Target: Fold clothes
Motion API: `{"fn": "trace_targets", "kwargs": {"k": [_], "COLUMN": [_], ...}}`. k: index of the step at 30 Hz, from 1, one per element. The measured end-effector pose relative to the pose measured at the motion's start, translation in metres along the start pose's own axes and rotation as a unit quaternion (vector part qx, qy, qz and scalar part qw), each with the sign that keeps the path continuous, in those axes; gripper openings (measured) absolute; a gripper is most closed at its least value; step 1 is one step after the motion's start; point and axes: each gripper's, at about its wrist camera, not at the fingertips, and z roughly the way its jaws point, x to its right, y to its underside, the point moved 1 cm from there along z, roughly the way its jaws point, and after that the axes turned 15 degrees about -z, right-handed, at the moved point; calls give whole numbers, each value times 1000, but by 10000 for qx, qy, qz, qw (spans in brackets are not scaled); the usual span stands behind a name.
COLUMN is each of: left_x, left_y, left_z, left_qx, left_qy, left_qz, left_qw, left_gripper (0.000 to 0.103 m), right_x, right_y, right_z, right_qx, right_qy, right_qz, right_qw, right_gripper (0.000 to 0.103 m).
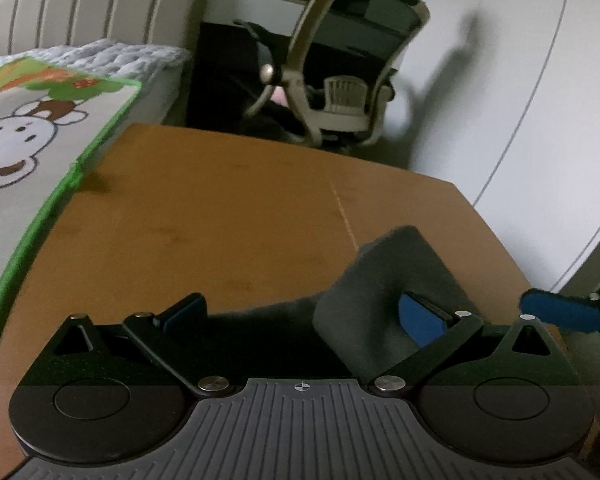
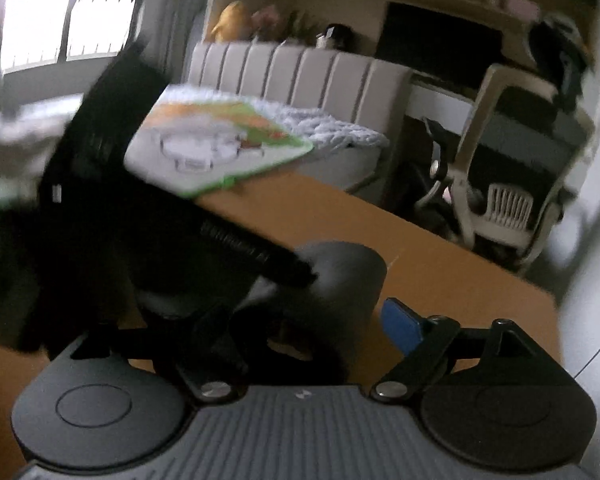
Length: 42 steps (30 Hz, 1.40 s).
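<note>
Table (image 1: 228,208): orange-brown wood top, faint pale scratch line right of centre. Play mat (image 1: 16,152): green border, cartoon monkey print, overlaps table's left edge. Pale knitted blanket (image 1: 100,54) behind mat. Padded headboard (image 1: 80,8): beige panels, dark vertical seams. Office chair (image 1: 340,80): beige frame, dark mesh, beyond table's far edge. Dark monitor (image 2: 440,48) on desk behind chair. Bright window (image 2: 72,12) far left. Yellow plush toy (image 2: 232,20) above headboard.

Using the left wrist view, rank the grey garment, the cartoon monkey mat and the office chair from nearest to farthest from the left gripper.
1. grey garment, between the left gripper's open fingers, toward the right one.
2. cartoon monkey mat, left, its green edge over the wooden table.
3. office chair, beyond the table's far edge.
</note>
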Motion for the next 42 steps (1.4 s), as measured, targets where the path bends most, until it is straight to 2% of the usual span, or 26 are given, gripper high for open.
{"fn": "trace_targets", "kwargs": {"k": [2, 4, 8, 12, 18, 22, 26, 29, 32, 33, 35, 36, 37, 40, 42], "left_x": [-4, -8, -11, -10, -3, 11, 16, 5, -3, -5, -11, -17, -24, -45, -51], "left_y": [-1, -1, 0, -1, -5, -8, -2, -2, -4, -4, -7, -11, -16, -35, -44], "left_z": [-2, -4, -7, -12, -21, -29, -14, -8, -7, -8, -14, -19, -26, -47, -57], "left_qx": [22, 48, 58, 73, 210, 339, 261, 223, 184, 172, 143, 181, 256, 484, 592], "left_qy": [-46, -111, -158, -145, -92, 119, -78, -157, -158, -151, -93, -72, -71, -49, 21], "left_qz": [6, 30, 54, 51, 28, 122, 397, 267, 168, 175, 153, 79, -17, -358, -530], "left_qw": [10000, 9999, 9998, 9999, 9997, 9993, 9988, 9993, 9996, 9996, 9997, 9998, 9996, 9982, 9968], "left_gripper": [103, 103, 103, 103, 103, 103, 103, 103, 103, 103, 103, 103, 103, 103, 103], "right_x": [7, 12, 13, 11, 4, -3, -4, 9, 22, 23, 21, 19, 15, -9, -30], "right_y": [3, 8, 25, 29, 27, 26, 25, 28, 31, 31, 30, 28, 23, 4, -2], "right_z": [3, 10, 39, 50, 51, 50, 43, 30, 29, 32, 40, 43, 43, 38, 38], "right_qx": [60, 38, -321, -384, -376, -386, -342, -180, -116, -141, -215, -237, -238, -184, -169], "right_qy": [-36, -84, -228, -245, -162, -119, -129, -294, -497, -547, -597, -535, -387, 189, 433], "right_qz": [372, 689, 1102, 1164, 915, 791, 803, 1186, 1731, 1827, 1896, 1804, 1534, 327, -456], "right_qw": [9993, 9976, 9931, 9922, 9950, 9960, 9961, 9923, 9836, 9815, 9798, 9819, 9871, 9991, 9979], "right_gripper": [79, 79, 79, 81, 81, 82, 83, 86, 86, 85, 77, 71, 69, 67, 67]}}
